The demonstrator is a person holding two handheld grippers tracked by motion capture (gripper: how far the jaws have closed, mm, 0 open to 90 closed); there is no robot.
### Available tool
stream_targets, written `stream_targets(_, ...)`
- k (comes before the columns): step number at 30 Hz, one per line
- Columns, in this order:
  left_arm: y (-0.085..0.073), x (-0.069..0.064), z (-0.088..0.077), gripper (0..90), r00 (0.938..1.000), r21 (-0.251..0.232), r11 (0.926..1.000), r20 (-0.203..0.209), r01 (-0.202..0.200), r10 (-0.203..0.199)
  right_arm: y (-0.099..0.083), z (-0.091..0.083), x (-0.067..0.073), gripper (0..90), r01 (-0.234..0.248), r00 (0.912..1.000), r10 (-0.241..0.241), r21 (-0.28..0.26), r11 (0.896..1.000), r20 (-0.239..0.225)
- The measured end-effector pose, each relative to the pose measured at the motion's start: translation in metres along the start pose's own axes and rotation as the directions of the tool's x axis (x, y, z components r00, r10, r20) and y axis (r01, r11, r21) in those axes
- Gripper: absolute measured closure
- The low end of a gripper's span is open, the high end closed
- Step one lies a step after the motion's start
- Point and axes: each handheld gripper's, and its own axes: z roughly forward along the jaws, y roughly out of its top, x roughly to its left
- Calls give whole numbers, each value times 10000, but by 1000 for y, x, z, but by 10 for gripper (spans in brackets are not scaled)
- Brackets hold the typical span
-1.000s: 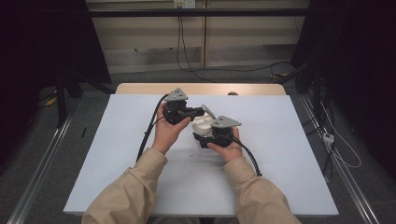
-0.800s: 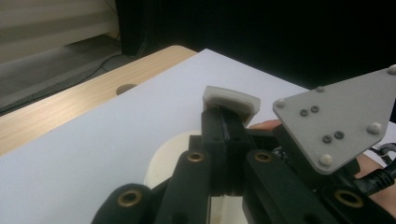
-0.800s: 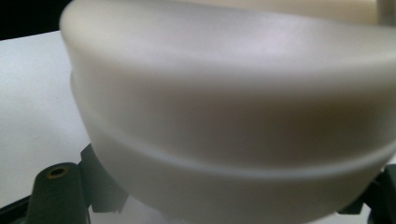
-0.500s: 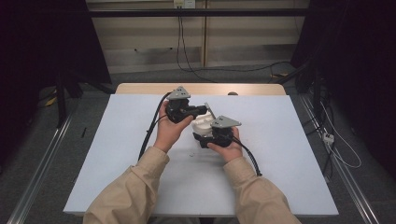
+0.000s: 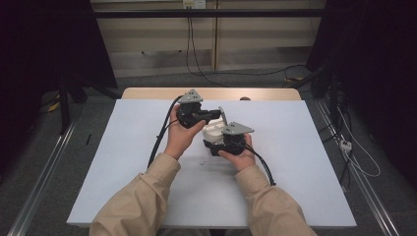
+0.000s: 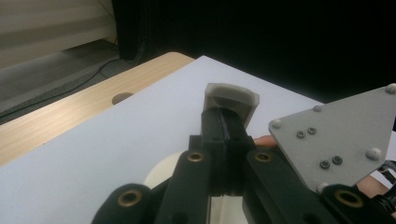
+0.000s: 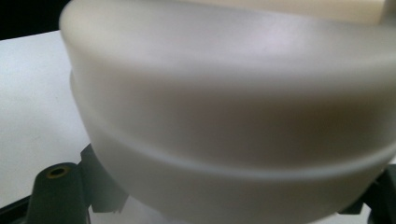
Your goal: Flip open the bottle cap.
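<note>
Little has changed across the last second: in the high view both hands sit at the same spot in the middle of the frame as in the two earlier pictures, and the white container (image 5: 214, 132) between them has not shifted on the table (image 5: 305, 162). The left gripper (image 5: 216, 116) sits slightly above and left of the container, its jaws pressed together on the container's raised, translucent grey flip lid (image 6: 232, 97); in the left gripper view the flap stands upright just above frame centre, pinched edge-on between the black jaw tips. The right gripper (image 5: 212, 146) is below and right of it, under its grey three-cornered plate; its jaws look nearly closed, and in the right gripper view the container's rounded white body (image 7: 233, 116) spans almost the whole frame, so close that I cannot see exactly which part the pads bite, though it reads as a hold on the base or rim. Judgement: a static hold means the lid is already swung up and the work is paused at the open position, body braced by the right, lid controlled by the left; either full opening or closing could follow. A small white speck (image 5: 201, 162) lies on the table below the container. No brand, label or legible writing anywhere on container, grippers or table.
</note>
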Motion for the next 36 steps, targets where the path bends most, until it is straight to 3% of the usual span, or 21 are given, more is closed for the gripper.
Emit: stream_targets(36, 9, -1, 14, 900, 9998, 64, 9999, 160, -130, 129, 0, 0, 0, 181, -10, 10000, 10, 8, 10000, 0)
